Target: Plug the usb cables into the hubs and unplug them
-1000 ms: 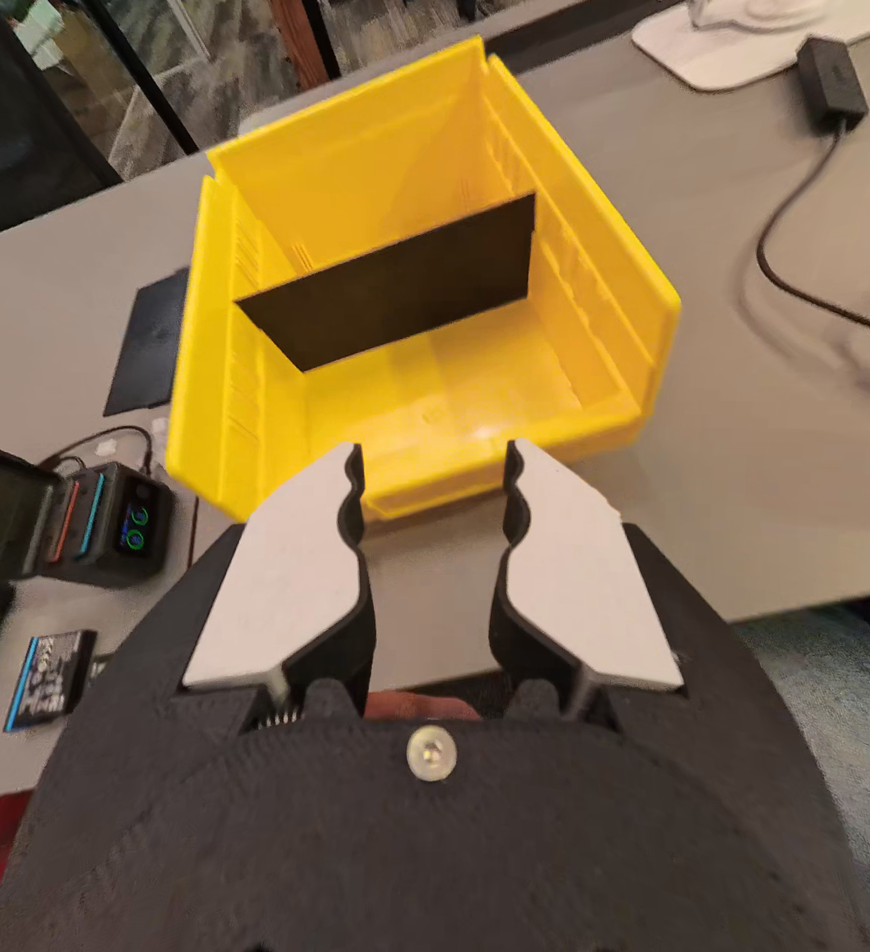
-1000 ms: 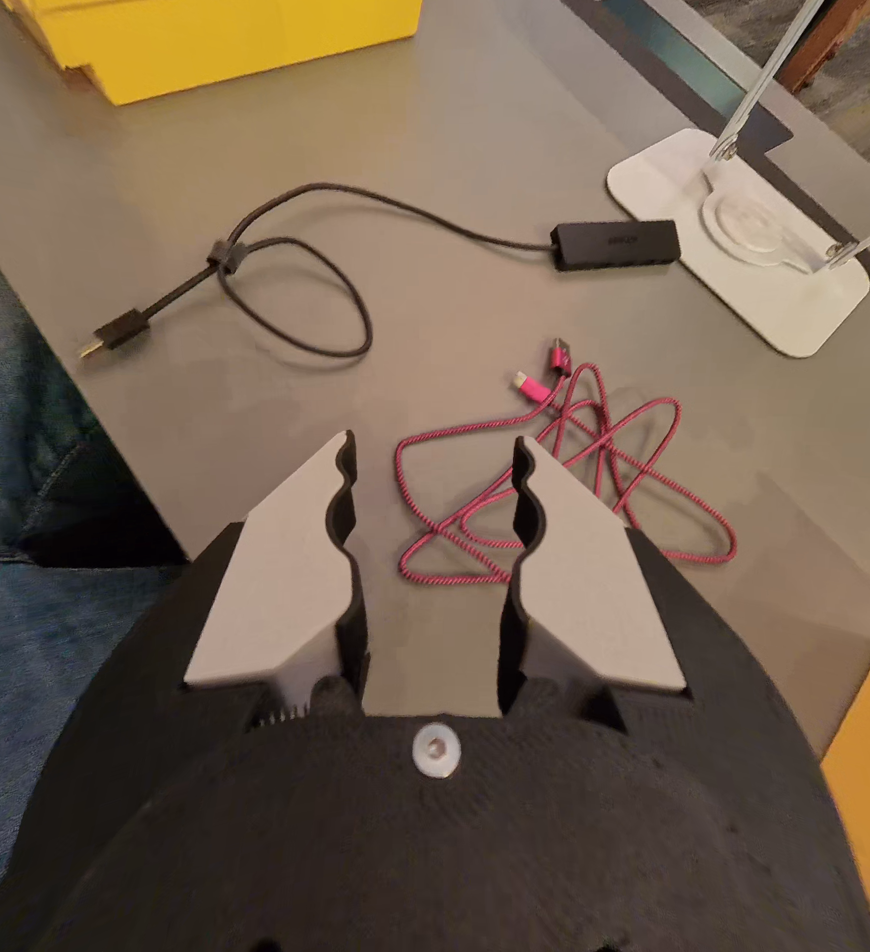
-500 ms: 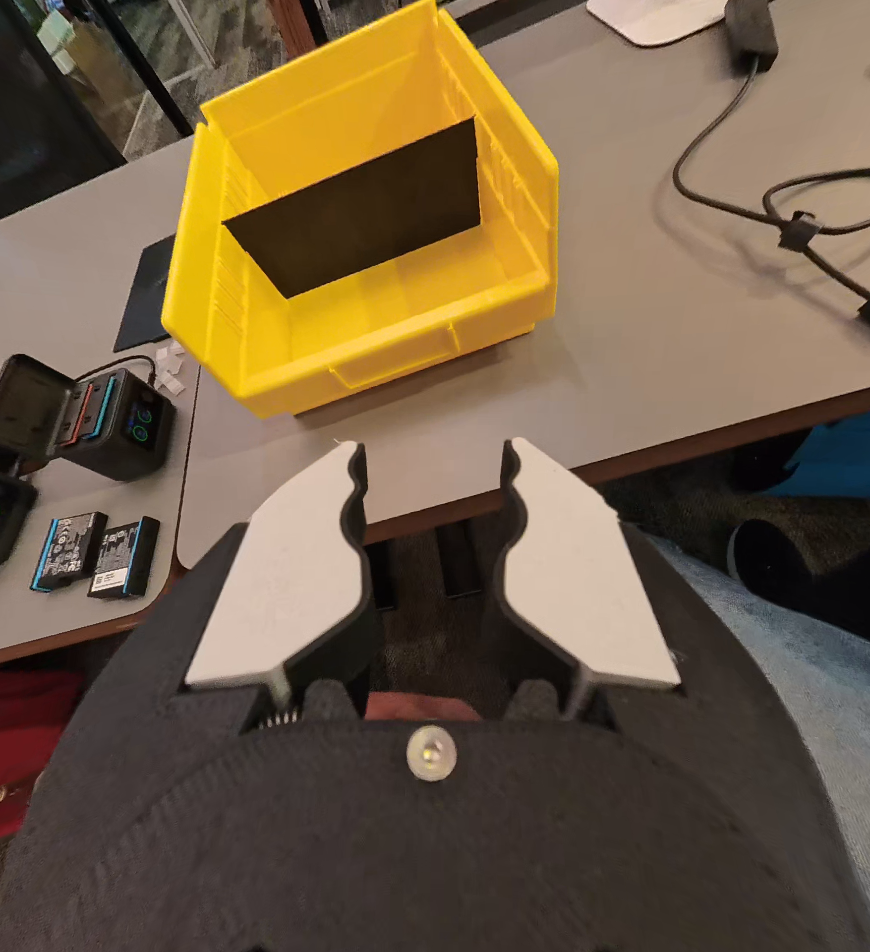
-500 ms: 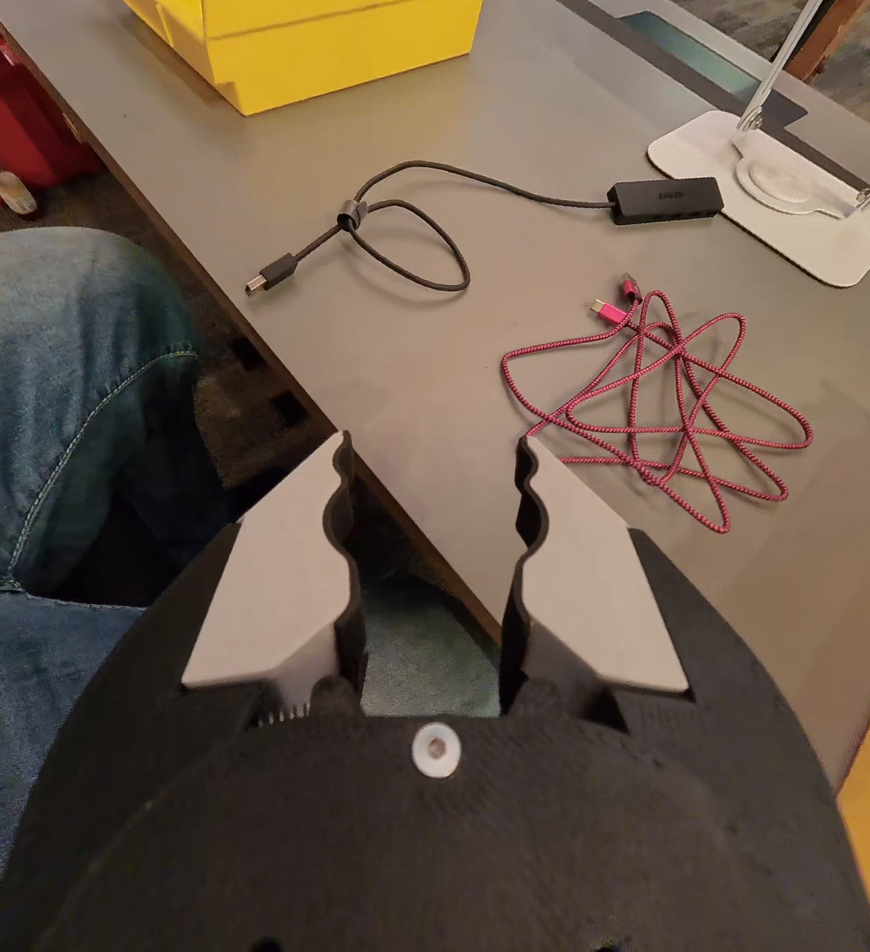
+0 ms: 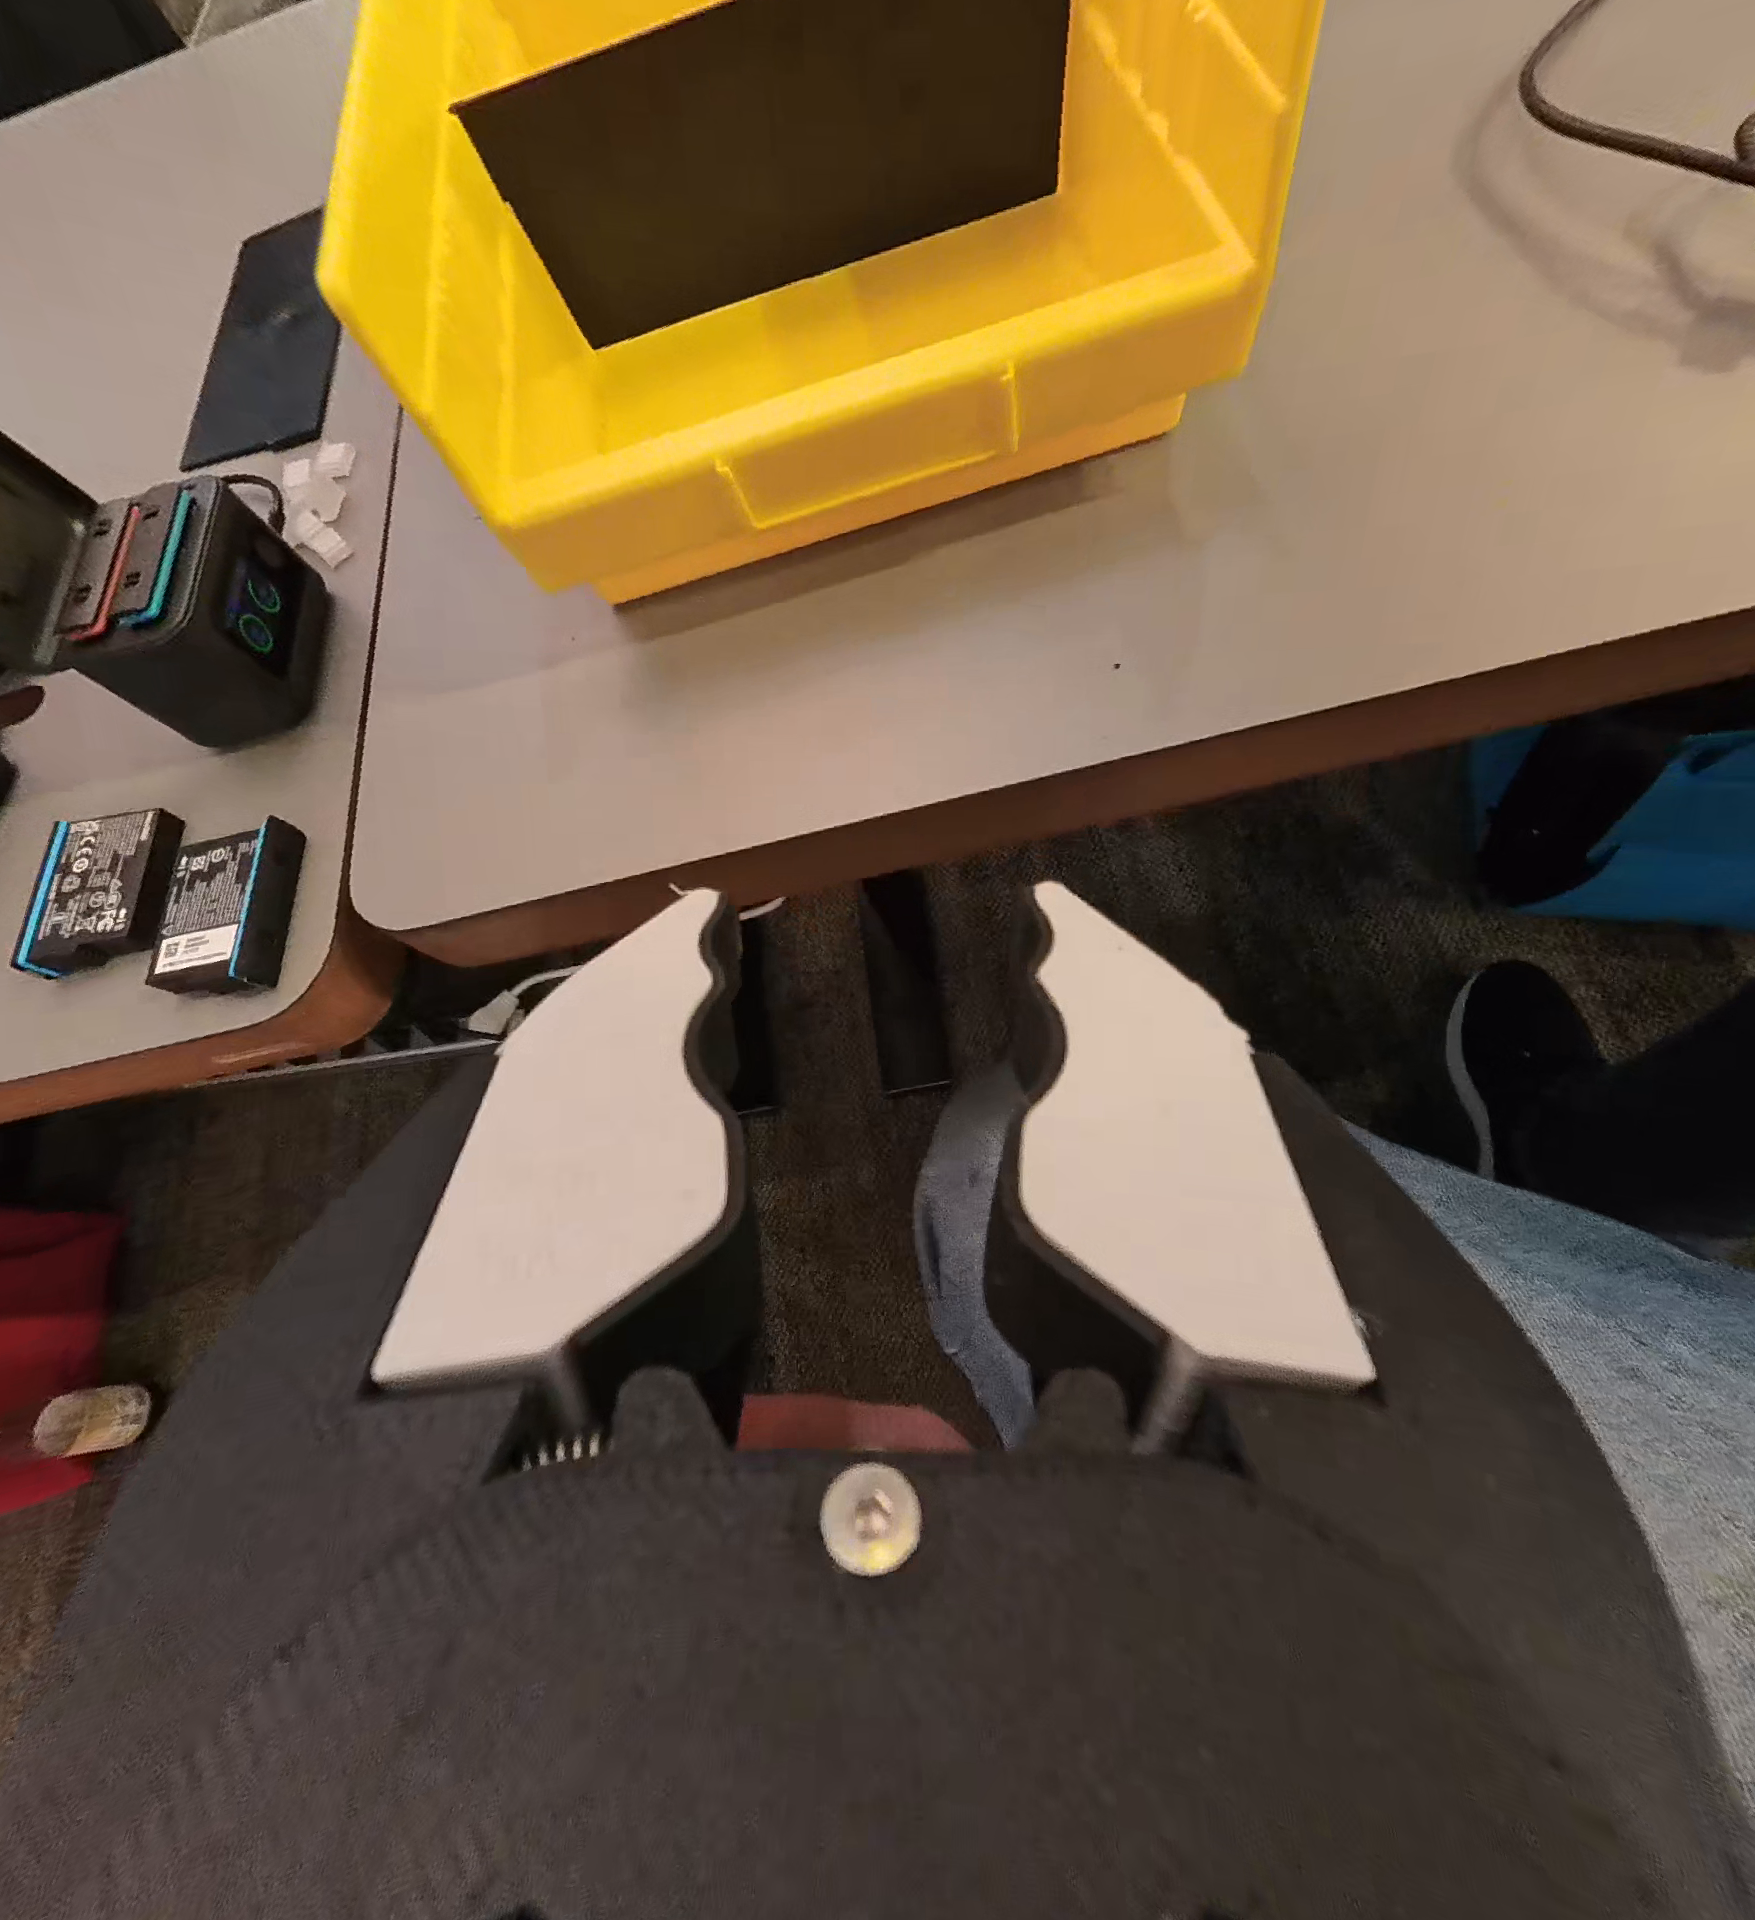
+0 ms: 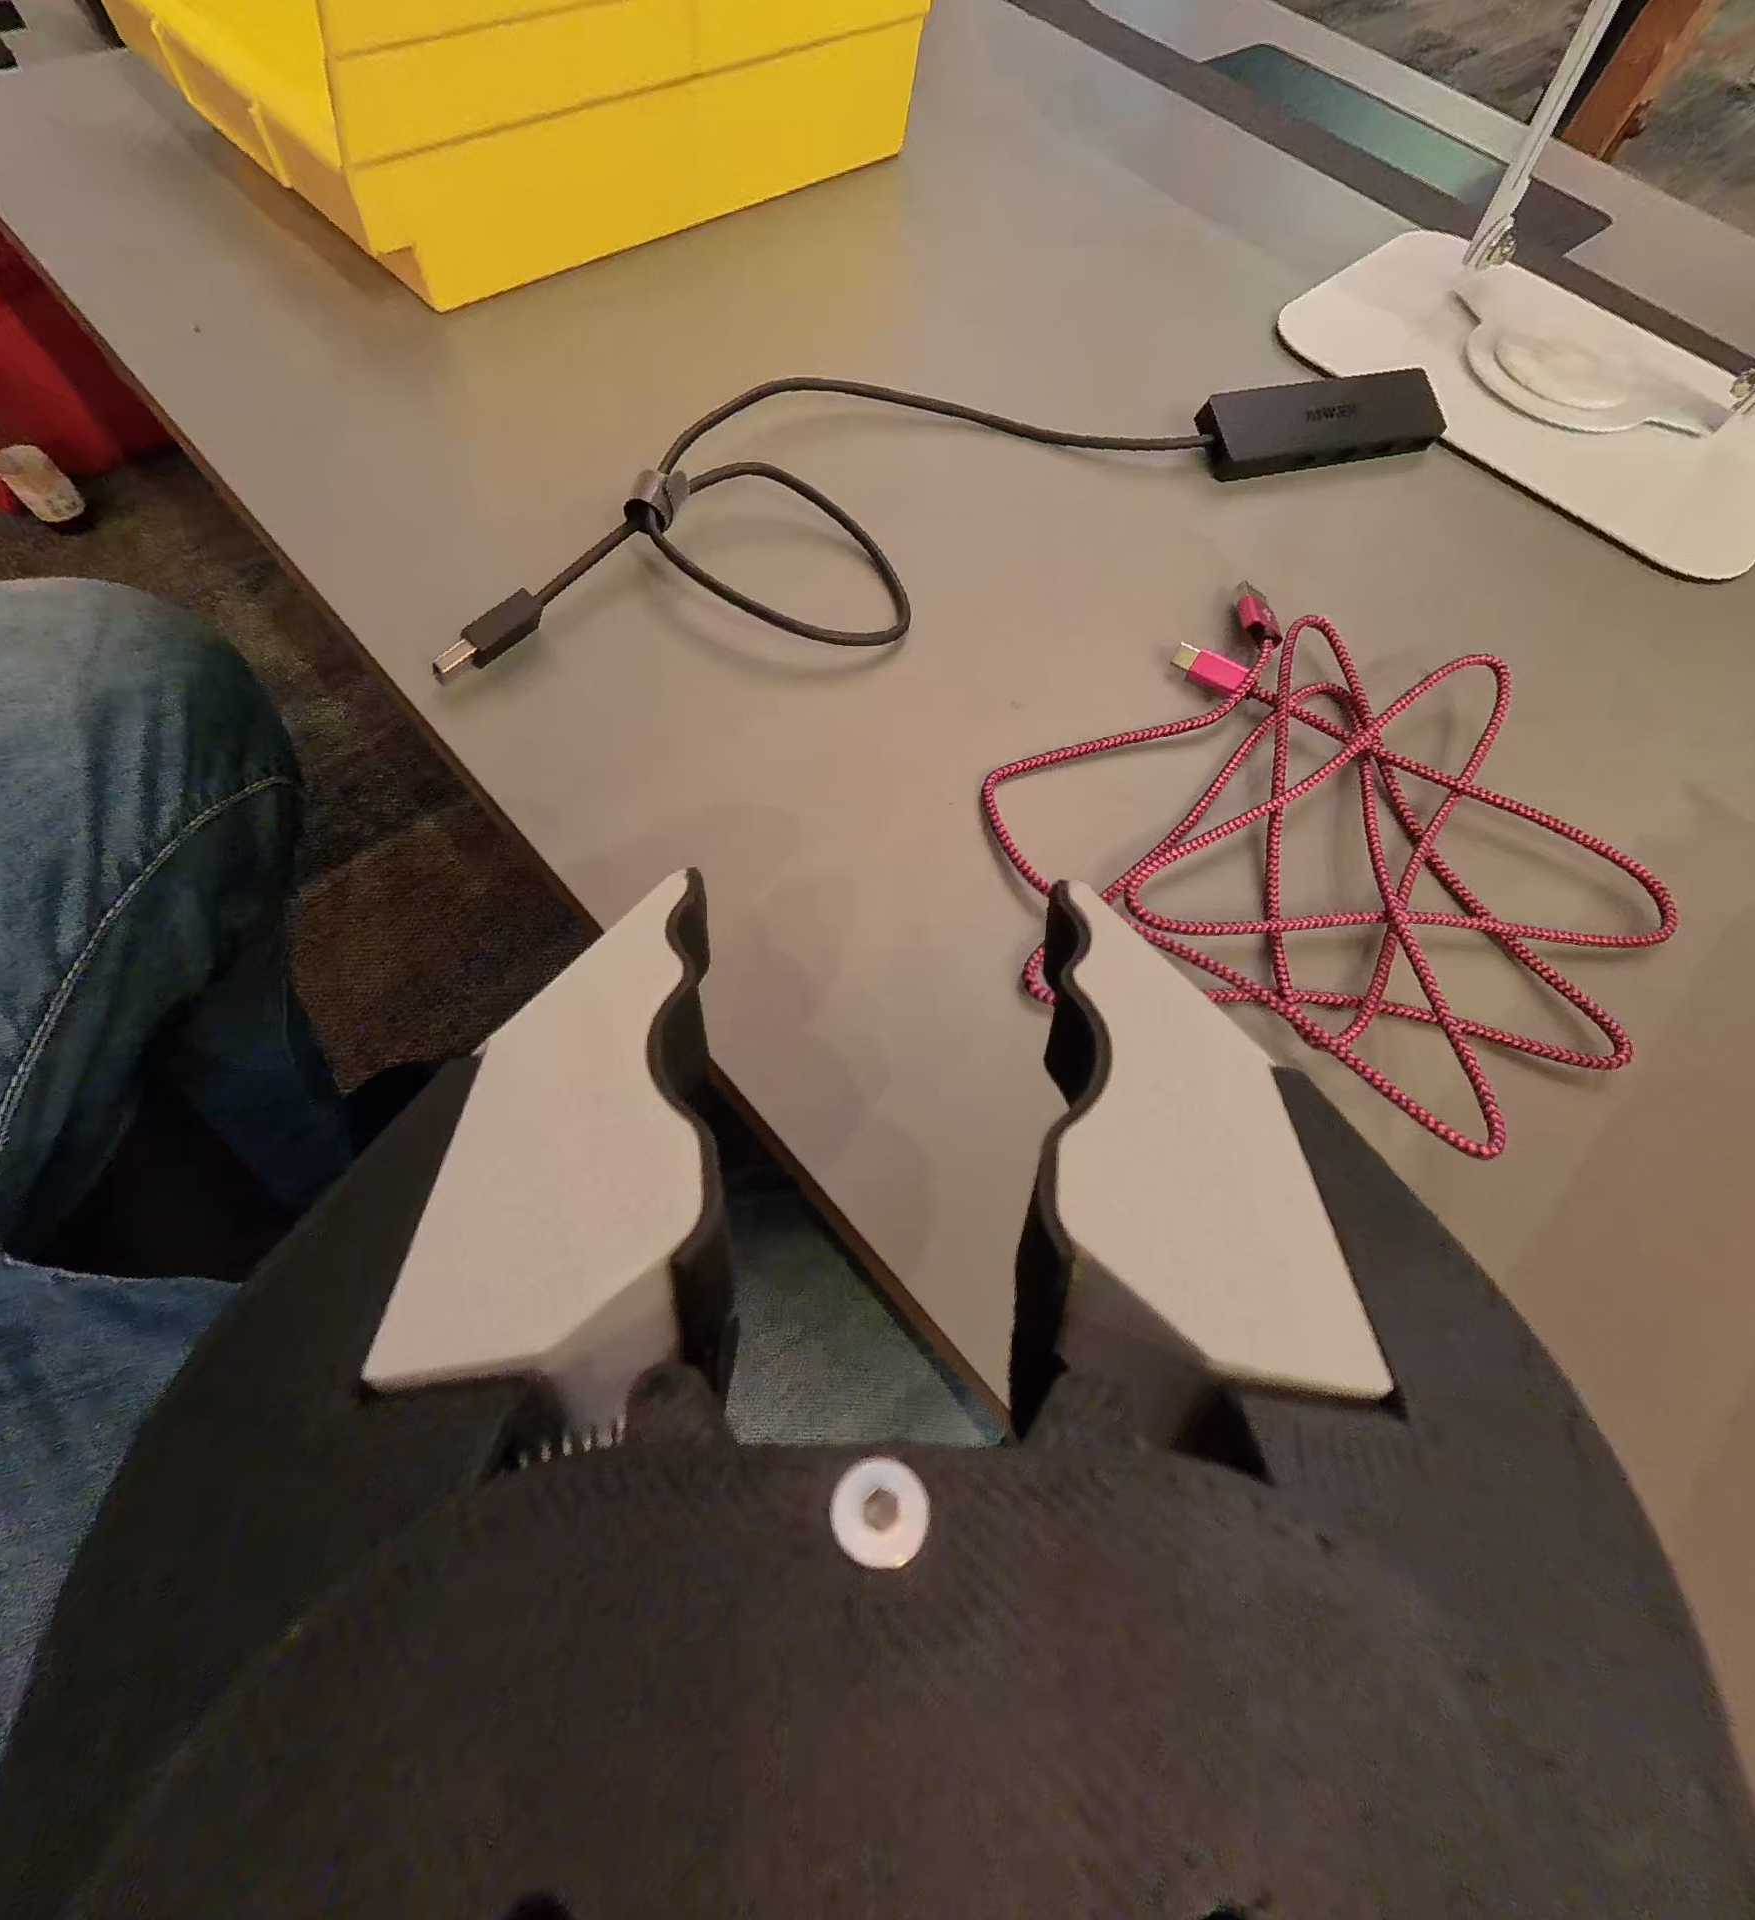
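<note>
A black USB hub [image 6: 1320, 421] lies on the grey table [image 6: 852, 260] at the far right, its black cable [image 6: 800, 613] looped and ending in a plug [image 6: 488, 644] near the front edge. A pink braided USB cable [image 6: 1372, 883] lies coiled beside it, both plugs [image 6: 1216, 665] free and pointing at the hub. My right gripper [image 6: 873, 904] is open and empty, held over the table's front edge, left of the pink coil. My left gripper [image 5: 873, 914] is open and empty, off the table, in front of its edge. Part of the black cable [image 5: 1683, 156] shows at the far right.
A yellow bin [image 5: 800, 312] with a black divider stands on the table [image 5: 1268, 582]; it also shows in the right wrist view [image 6: 592, 135]. Battery chargers [image 5: 187, 613] and two batteries [image 5: 156, 899] lie at the left. A white lamp base [image 6: 1579, 416] sits behind the hub. A person's knees are below. Tip to tip, the grippers are about 45 centimetres apart. Measured from the fingertips, the plug [image 6: 488, 644] is 15 centimetres or so from the right gripper and 25 centimetres from the left.
Both grippers have pulled back from the table toward the person. The left one now hangs off the edge; the right one sits over the front edge. Both stayed open.
</note>
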Motion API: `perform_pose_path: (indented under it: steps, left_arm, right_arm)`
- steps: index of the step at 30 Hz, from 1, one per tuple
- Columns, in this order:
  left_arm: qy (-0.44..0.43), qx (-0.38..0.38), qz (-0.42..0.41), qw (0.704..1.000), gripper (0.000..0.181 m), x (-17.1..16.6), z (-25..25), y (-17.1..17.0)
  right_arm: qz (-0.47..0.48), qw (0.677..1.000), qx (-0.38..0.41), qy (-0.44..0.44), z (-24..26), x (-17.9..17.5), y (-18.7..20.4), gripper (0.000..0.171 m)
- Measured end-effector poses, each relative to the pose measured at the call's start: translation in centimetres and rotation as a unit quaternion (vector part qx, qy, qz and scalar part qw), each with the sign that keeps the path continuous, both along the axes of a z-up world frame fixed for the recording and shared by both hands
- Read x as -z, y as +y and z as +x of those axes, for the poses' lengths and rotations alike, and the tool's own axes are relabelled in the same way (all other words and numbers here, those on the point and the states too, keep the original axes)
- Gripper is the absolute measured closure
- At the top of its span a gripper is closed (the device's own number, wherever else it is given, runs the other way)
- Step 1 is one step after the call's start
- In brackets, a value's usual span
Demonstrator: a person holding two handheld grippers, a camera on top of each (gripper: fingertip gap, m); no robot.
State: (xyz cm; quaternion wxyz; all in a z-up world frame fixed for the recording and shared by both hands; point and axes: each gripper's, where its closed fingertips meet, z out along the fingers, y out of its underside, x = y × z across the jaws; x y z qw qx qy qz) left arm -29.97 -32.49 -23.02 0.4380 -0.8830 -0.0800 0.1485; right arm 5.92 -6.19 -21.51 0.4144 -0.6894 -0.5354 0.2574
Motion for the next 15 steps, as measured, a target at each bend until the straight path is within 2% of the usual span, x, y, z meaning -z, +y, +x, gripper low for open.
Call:
perform_pose_path:
  steps: [3, 6, 10, 15]
  left_arm:
    - [0.0, 0.022, 0.005, 1.0, 0.131, -0.3, 1.0, 1.0]
    - [-0.007, 0.077, 0.022, 0.997, 0.13, -1.2, 3.1, 4.2]
    - [0.018, 0.199, 0.044, 0.979, 0.13, -3.3, 7.2, 10.7]
    - [0.094, 0.366, 0.032, 0.925, 0.124, -5.0, 13.0, 19.5]
  right_arm:
    - [0.002, 1.0, 0.001, 0.0, -0.3, 0.1, 0.4, 0.106]
    - [0.017, 1.0, 0.005, -0.002, -0.6, -0.5, 1.3, 0.106]
    - [0.041, 0.999, 0.0, -0.009, -1.7, -1.7, 3.3, 0.107]
    - [0.028, 0.999, -0.019, -0.014, -4.0, -2.5, 6.5, 0.106]
